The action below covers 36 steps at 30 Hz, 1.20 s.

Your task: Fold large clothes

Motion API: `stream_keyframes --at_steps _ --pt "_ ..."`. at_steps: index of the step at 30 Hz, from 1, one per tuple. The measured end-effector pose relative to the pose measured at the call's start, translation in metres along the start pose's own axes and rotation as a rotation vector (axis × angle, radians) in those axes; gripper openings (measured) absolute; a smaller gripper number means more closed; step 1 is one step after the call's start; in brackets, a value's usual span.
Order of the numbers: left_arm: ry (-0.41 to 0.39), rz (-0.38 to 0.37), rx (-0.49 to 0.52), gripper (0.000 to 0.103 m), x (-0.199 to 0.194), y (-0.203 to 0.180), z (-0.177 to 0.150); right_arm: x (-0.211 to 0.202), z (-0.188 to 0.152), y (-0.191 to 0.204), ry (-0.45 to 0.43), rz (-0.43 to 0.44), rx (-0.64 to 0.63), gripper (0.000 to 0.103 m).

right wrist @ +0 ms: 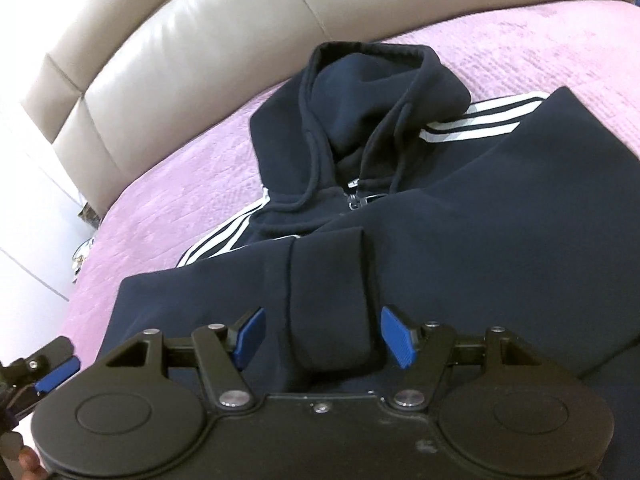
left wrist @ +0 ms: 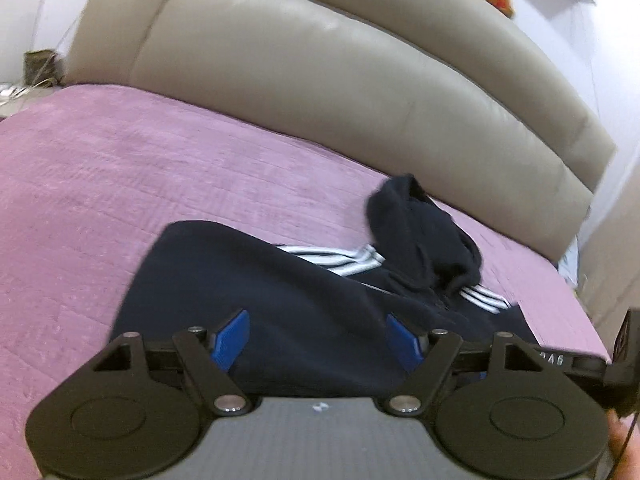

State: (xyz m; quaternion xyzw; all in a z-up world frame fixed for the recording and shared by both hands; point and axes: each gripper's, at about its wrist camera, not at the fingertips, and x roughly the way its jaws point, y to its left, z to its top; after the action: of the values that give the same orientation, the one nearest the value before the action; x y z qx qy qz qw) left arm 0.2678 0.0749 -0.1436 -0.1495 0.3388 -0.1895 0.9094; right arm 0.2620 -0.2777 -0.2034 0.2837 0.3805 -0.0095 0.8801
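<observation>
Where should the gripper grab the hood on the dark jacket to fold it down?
Grab the hood by its top rim, coming from the headboard side. The rim stands up off the pink bedspread, open and ridged, so one finger could slip inside. Both grippers are open now.

Only readable text: pale digits "946" or "246", first digit unclear, on the black crossbar (left wrist: 554, 359) at the near right of the left wrist view. A small white mark on the grey carbon-weave plate (left wrist: 319, 407) is too small to read. Right wrist view: no legible text.
</observation>
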Motion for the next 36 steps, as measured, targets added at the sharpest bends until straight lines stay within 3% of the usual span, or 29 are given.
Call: stream_keyframes --at_steps 5,7,9,11,15,18,21,26,28,29,31,32,34,36 --pt "-0.010 0.026 -0.099 0.077 0.009 0.028 0.003 0.010 -0.010 0.005 0.000 -0.020 -0.054 0.080" --pt "-0.005 0.011 -0.138 0.077 0.010 0.036 0.005 0.011 -0.013 0.010 0.004 -0.003 -0.080 0.066" --pt "-0.008 0.007 -0.146 0.077 0.012 0.038 0.004 0.014 -0.015 0.013 0.015 0.004 -0.087 0.030" --pt "-0.010 0.022 -0.130 0.077 0.012 0.036 0.003 0.010 -0.017 0.017 -0.014 0.007 -0.094 0.021" --pt "-0.041 0.065 -0.075 0.075 0.007 0.027 0.002 -0.016 -0.012 0.026 -0.091 0.005 -0.111 0.019" --pt "-0.088 0.099 -0.039 0.075 0.000 0.020 0.004 -0.055 0.002 0.036 -0.204 -0.015 -0.166 0.019" --pt "-0.111 0.072 -0.037 0.075 -0.007 0.016 0.005 -0.097 0.017 0.039 -0.319 -0.080 -0.235 0.018" --pt "-0.113 -0.023 -0.019 0.075 -0.012 -0.001 0.005 -0.139 0.035 0.006 -0.431 -0.330 -0.265 0.018" --pt "-0.086 -0.034 0.018 0.075 -0.006 -0.010 0.001 -0.137 0.037 -0.019 -0.434 -0.437 -0.236 0.021" --pt "-0.066 -0.034 0.037 0.075 0.000 -0.015 -0.003 -0.132 0.039 -0.032 -0.415 -0.462 -0.211 0.027" --pt "-0.015 -0.037 0.068 0.075 0.013 -0.023 -0.012 -0.106 0.044 -0.066 -0.314 -0.470 -0.175 0.055" --pt "0.016 -0.040 0.085 0.075 0.021 -0.027 -0.017 -0.091 0.043 -0.083 -0.259 -0.480 -0.160 0.078" --pt "0.083 -0.038 0.122 0.073 0.037 -0.034 -0.029 -0.076 0.039 -0.103 -0.210 -0.543 -0.140 0.071" --pt "0.125 -0.015 0.182 0.070 0.048 -0.044 -0.042 -0.086 0.033 -0.110 -0.241 -0.539 -0.115 0.071"
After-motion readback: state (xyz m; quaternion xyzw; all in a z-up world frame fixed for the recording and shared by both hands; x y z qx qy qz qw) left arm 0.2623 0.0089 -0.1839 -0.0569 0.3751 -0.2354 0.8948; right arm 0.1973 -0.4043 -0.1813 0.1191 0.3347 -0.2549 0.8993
